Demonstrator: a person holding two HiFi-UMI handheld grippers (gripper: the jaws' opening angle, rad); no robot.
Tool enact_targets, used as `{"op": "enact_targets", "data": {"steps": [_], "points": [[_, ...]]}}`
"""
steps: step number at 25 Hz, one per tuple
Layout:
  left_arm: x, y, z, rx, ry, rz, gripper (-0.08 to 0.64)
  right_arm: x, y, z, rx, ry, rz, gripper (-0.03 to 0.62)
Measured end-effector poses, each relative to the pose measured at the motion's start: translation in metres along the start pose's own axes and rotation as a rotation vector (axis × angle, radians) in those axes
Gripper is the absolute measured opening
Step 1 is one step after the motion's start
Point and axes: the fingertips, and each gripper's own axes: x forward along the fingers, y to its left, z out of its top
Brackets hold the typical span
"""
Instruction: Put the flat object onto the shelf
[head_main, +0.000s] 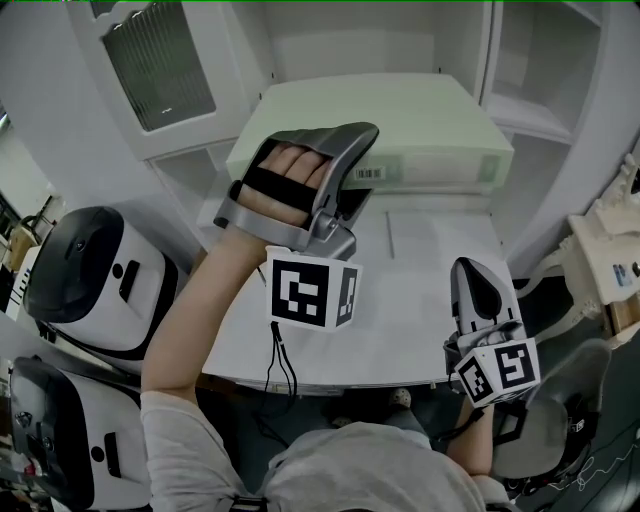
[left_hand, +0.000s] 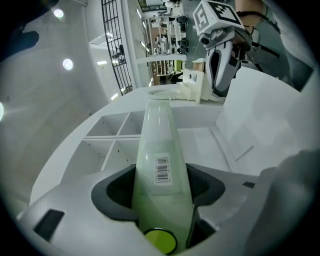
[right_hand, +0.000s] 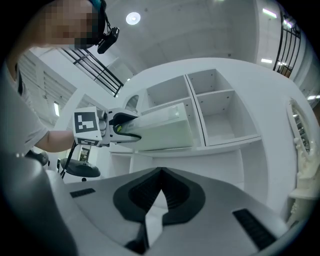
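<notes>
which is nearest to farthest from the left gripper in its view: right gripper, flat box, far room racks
1. flat box, between its tongs, centre
2. right gripper, upper right
3. far room racks, top centre, behind

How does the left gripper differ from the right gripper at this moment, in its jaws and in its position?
Jaws: the left gripper has its jaws set wide, clamped on the edge of the flat green box; the right gripper has its jaws together, with nothing between them.
Position: the left gripper is up at the shelf; the right gripper is lower, over the white table, near the person.
Shared: both are grey and carry a marker cube.
</notes>
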Motion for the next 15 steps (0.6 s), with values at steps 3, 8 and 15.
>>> {"op": "enact_targets", "data": {"steps": [3,8,15], "points": [[0.010,-0.004,-0.005,0.006,0.020,-0.006,0.291,0.010,-0.007,0.000,-0.006,0.003,0.026,0.009],[0.029,-0.010,-0.012,0.015,0.048,-0.003,0.291,0.025,-0.021,-0.002,-0.014,0.010,0.055,0.009],[0.056,-0.021,-0.023,0.045,0.065,-0.004,0.291,0.044,-0.041,-0.011,-0.003,0.027,0.077,0.009]]}}
